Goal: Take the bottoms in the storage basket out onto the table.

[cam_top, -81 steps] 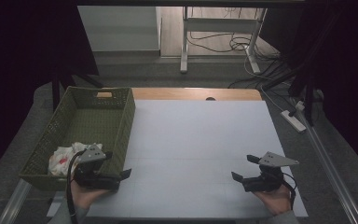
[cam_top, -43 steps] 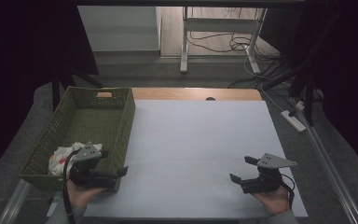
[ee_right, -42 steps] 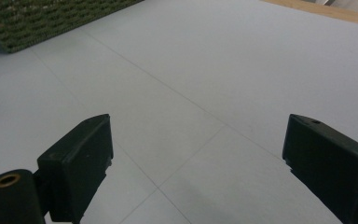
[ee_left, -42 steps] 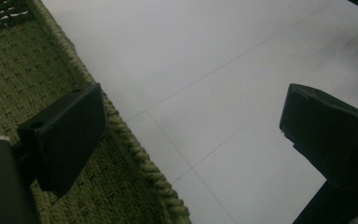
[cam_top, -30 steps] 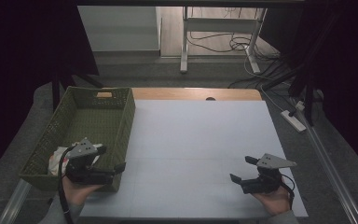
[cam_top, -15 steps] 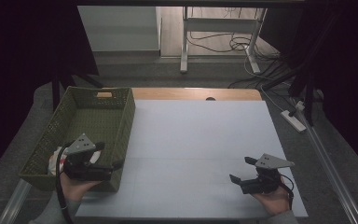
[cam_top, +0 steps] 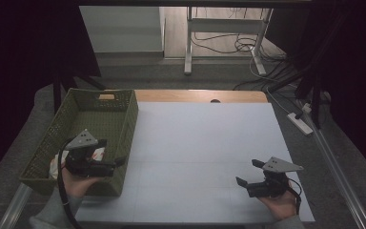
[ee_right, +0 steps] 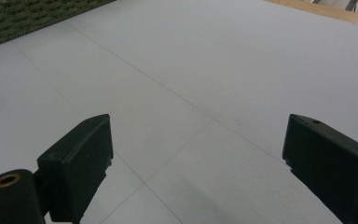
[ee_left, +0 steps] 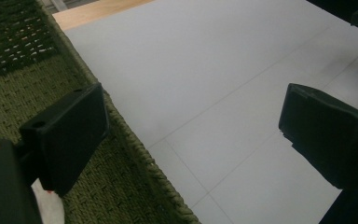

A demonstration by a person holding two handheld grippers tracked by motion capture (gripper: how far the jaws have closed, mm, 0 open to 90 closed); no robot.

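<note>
Left gripper (cam_top: 120, 162): held over the near right corner of the woven green basket (cam_top: 71, 114), jaws spread wide and empty; in the left gripper view one jaw hangs over the basket's inside, the other over the white table surface (cam_top: 205, 143), so the gripper straddles the basket's right wall.

Right gripper (cam_top: 248, 172): near the front right of the table, low over the bare white surface, jaws wide apart with nothing between them.

Likely target: a crumpled white item with red marks (cam_top: 97, 153) lying in the basket's near end, just beside and partly under the left gripper — whether it is cloth, paper or a wrapper cannot be told.

Handling, as a judgement: it looks light, soft and easily crushed, not fragile — it would probably give under the jaws and not slip.

Where to grip: a raised fold or bunched edge, pinched from above.

Caution: the basket wall stands close, so a jaw could catch the weave.
</note>
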